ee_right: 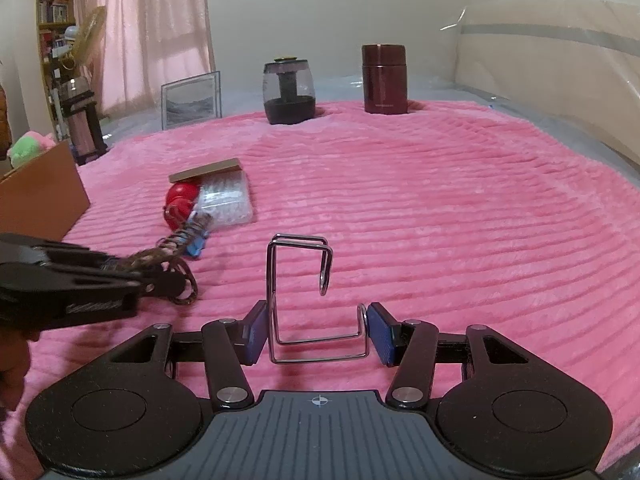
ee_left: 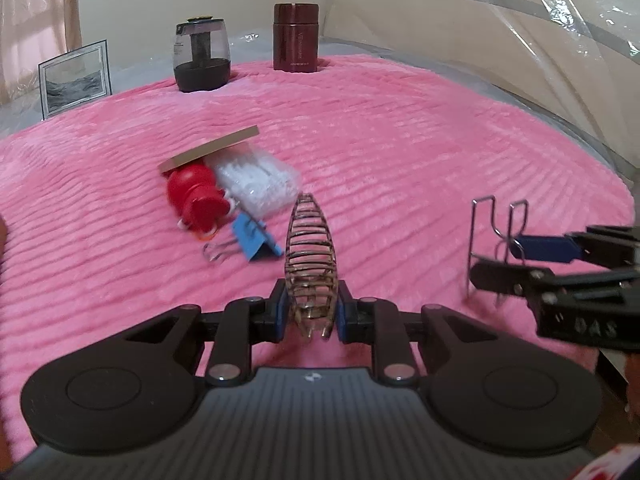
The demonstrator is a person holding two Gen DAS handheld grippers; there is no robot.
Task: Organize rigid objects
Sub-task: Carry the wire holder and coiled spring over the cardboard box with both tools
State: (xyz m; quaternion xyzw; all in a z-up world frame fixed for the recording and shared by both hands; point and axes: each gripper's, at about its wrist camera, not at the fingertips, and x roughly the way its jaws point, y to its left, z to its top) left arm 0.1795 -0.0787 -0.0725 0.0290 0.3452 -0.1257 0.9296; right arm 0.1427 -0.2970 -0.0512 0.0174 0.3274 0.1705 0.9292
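Grippers both loaded over the pink ribbed blanket [ee_right: 400, 208]! Left gripper [ee_left: 311, 312] is clamped tight on a tortoiseshell hair claw clip [ee_left: 310, 256], blue pads squeezing its near end while the toothed body pokes away toward the far side. Over on the right, the right gripper [ee_right: 318, 332] has its jaws partway in, pads pressing both sides of a bent wire hook [ee_right: 300, 300], which stands upright between them with its looped top arching above the blanket. From the left wrist view the same hook shows at the right edge, pinched in the black fingers, well apart from the claw clip.

Now the pile, left of centre on the blanket: a red figurine [ee_left: 196, 196] lies on its side, touching a clear plastic box [ee_left: 256, 180] of white bits just to its right. A thin brown board [ee_left: 208, 148] leans across the top of both. Just nearer sits a blue binder clip [ee_left: 252, 236], silver handles pointing left, right beside the figurine and close to the tip of the claw clip.

Far edge of the blanket: a smoky dark jar [ee_right: 289, 92] on the left, a maroon canister [ee_right: 385, 78] to its right, both upright and apart. Farther left, a framed picture [ee_right: 192, 100] stands, and a cardboard box [ee_right: 40, 188] sits at the left edge.
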